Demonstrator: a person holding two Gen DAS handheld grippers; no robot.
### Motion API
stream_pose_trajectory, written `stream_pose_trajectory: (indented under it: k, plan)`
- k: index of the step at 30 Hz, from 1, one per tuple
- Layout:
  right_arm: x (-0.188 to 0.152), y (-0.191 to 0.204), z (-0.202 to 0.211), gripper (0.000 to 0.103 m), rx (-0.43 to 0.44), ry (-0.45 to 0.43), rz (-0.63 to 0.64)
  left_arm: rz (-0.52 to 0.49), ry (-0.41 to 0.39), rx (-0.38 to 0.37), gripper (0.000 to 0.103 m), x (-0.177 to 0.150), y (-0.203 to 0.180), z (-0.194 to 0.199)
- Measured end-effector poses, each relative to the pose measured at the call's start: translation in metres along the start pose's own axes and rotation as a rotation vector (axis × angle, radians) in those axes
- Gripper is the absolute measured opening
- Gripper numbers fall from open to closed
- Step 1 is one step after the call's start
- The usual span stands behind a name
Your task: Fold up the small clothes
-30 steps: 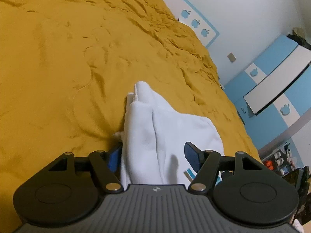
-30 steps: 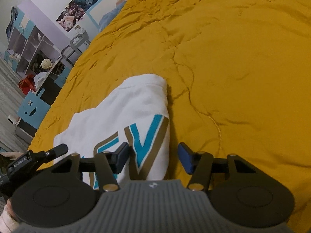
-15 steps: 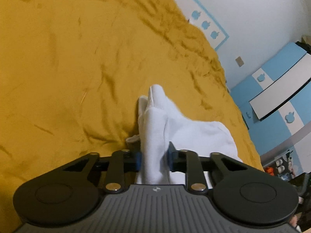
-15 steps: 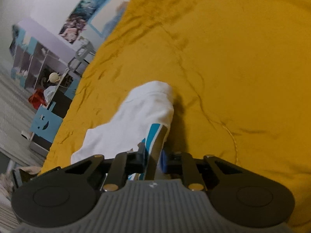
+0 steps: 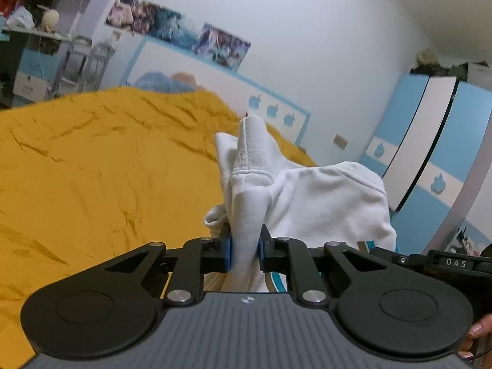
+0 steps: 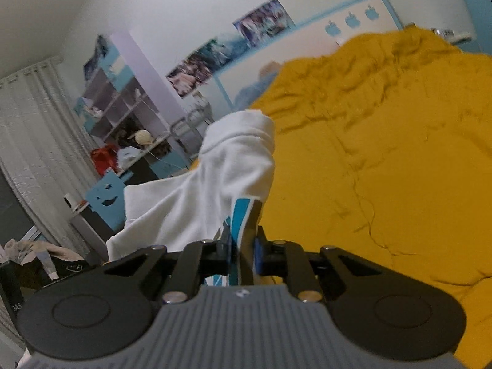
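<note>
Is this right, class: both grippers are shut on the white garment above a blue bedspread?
Not quite. The bedspread is mustard yellow, not blue, as the right wrist view shows plainly. The rest holds: the left gripper and the right gripper are each shut on the white garment.

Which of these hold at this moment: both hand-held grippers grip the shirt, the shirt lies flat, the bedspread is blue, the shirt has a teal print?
1. Both grip the shirt. True: the left hand-held gripper and the right hand-held gripper are each shut on the white shirt.
2. The shirt lies flat. False: it hangs bunched, lifted off the bedspread.
3. The bedspread is blue. False: it is mustard yellow.
4. The shirt has a teal print. True.
</note>
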State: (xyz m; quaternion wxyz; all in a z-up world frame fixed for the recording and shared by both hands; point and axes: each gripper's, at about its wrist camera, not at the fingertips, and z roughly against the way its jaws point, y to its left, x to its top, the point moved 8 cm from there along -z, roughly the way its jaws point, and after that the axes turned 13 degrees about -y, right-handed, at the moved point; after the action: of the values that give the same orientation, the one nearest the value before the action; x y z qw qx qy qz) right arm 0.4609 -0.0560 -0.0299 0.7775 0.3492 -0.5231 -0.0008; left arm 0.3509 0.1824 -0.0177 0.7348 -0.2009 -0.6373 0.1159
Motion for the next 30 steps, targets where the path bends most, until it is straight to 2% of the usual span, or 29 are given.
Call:
stream_pose_trajectory:
  k: [7,11,15,18,20,22,27,30]
  plan:
    - [0.028,0.053,0.091,0.008,0.059,-0.088,0.077,0.039,-0.069,-0.042,0.017,0.026,-0.042,0.065]
    - [0.036,0.072,0.148,0.008,0.073,-0.105,0.119,0.036,-0.065,-0.074,0.017,0.029,-0.069,0.092]
    - [0.037,0.069,0.203,0.008,0.098,-0.087,0.043,0.036,-0.037,-0.106,0.017,0.025,-0.083,0.119]
    - [0.035,0.058,0.233,0.008,0.111,-0.058,-0.024,0.09,0.0,-0.142,0.017,0.017,-0.085,0.128]
    - [0.03,0.048,0.241,0.009,0.093,-0.034,-0.053,0.114,0.05,-0.137,0.017,0.006,-0.079,0.121]
    - [0.02,0.032,0.238,0.009,0.05,-0.006,-0.073,0.123,0.11,-0.099,0.017,-0.009,-0.067,0.106]
    - [-0.02,-0.007,0.197,0.009,-0.062,0.095,-0.098,0.107,0.215,-0.043,0.016,-0.049,-0.034,0.053]
    - [-0.037,-0.028,0.172,0.009,-0.128,0.121,-0.086,0.09,0.271,-0.007,0.016,-0.065,-0.016,0.02]
